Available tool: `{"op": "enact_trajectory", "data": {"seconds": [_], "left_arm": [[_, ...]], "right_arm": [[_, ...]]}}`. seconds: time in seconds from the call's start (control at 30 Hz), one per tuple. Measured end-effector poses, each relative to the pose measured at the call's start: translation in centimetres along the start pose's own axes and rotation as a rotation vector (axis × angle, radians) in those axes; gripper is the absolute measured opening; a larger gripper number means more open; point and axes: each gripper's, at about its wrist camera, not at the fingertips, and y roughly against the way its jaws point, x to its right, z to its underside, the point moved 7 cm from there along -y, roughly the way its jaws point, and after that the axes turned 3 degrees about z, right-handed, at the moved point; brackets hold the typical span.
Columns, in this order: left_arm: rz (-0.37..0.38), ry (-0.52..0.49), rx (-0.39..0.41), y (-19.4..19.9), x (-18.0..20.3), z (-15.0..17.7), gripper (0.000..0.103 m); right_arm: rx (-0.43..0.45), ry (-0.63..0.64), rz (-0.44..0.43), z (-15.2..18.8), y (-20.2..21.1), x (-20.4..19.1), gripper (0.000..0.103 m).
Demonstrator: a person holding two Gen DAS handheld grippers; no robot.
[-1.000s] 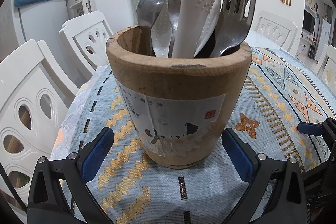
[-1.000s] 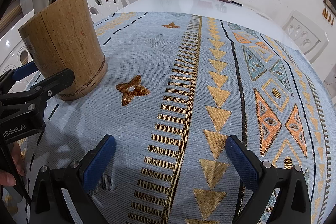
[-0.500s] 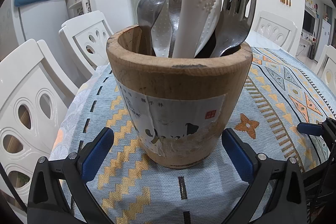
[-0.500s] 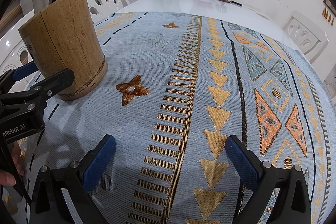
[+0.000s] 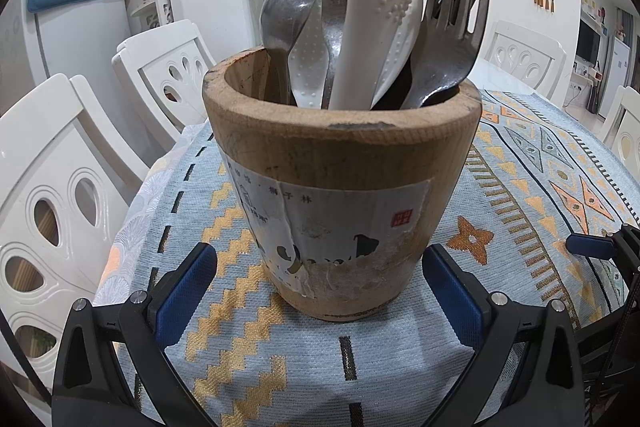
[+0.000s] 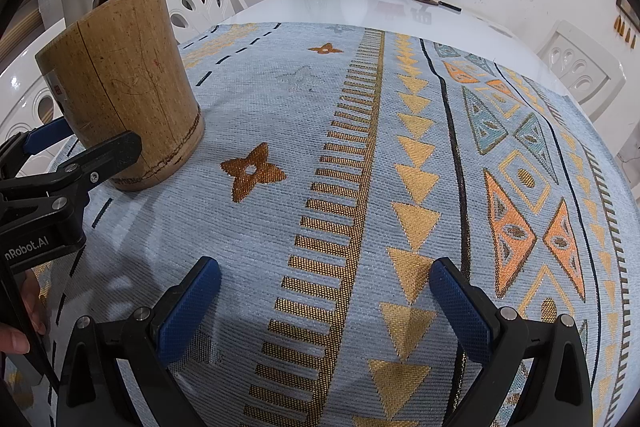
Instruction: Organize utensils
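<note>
A wooden utensil holder (image 6: 120, 87) is seen upright on a patterned blue cloth (image 6: 280, 115), flanked by the left tool (image 6: 80, 155); the right tool (image 6: 324, 291) is held wide apart over bare cloth.

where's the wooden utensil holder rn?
The wooden utensil holder stands centre in the left wrist view, just beyond the open left gripper; in the right wrist view it sits upper left on the patterned tablecloth.

Tan wooden holder (image 5: 340, 163); pale-blue tablecloth (image 6: 280, 99), gold-orange triangles; blue claw pads (image 6: 188, 303).
</note>
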Motion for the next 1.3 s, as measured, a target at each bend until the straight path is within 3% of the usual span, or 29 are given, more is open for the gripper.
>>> {"op": "enact_trajectory", "data": {"seconds": [1.3], "left_arm": [[0.009,0.005,-0.008,-0.38,-0.09,0.26,0.103]], "right_arm": [[0.001,0.0,0.001,0.06,0.04,0.05,0.103]]}}
